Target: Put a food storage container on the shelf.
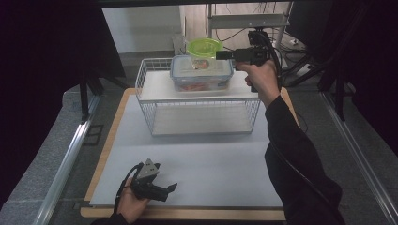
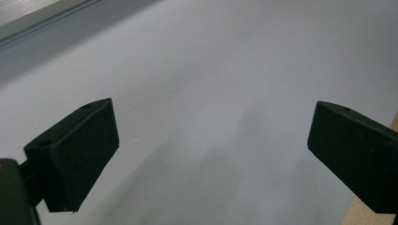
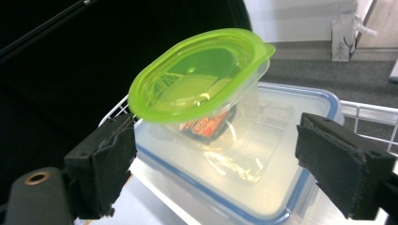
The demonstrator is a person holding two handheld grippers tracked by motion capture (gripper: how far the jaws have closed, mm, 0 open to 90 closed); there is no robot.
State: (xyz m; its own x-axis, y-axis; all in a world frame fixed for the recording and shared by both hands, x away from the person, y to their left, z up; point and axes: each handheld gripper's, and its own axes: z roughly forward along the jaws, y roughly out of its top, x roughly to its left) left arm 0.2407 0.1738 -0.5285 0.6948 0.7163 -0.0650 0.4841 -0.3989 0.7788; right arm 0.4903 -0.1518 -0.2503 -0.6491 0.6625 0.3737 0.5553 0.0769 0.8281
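A: Your green lid (image 3: pixel 199 75) reads glossy translucent plastic; the blue-rimmed box (image 3: pixel 263 187) is clear plastic.
B: And your rack (image 1: pixel 155 93)?
A: White coated wire. Table sheet (image 2: pixel 211 70) matt, smooth; wood edge (image 1: pixel 101 168).

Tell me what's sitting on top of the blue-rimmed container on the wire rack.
A green-lidded tub rests tilted on the blue-rimmed container's lid. Something red shows through the tub's clear wall; what it is cannot be made out.

Two food containers: one green-lidded tub (image 1: pixel 204 48) and one blue-rimmed box (image 1: pixel 202 73). One white wire rack (image 1: pixel 199 96). Two grippers, left gripper (image 1: pixel 170 188) and right gripper (image 1: pixel 221 55).
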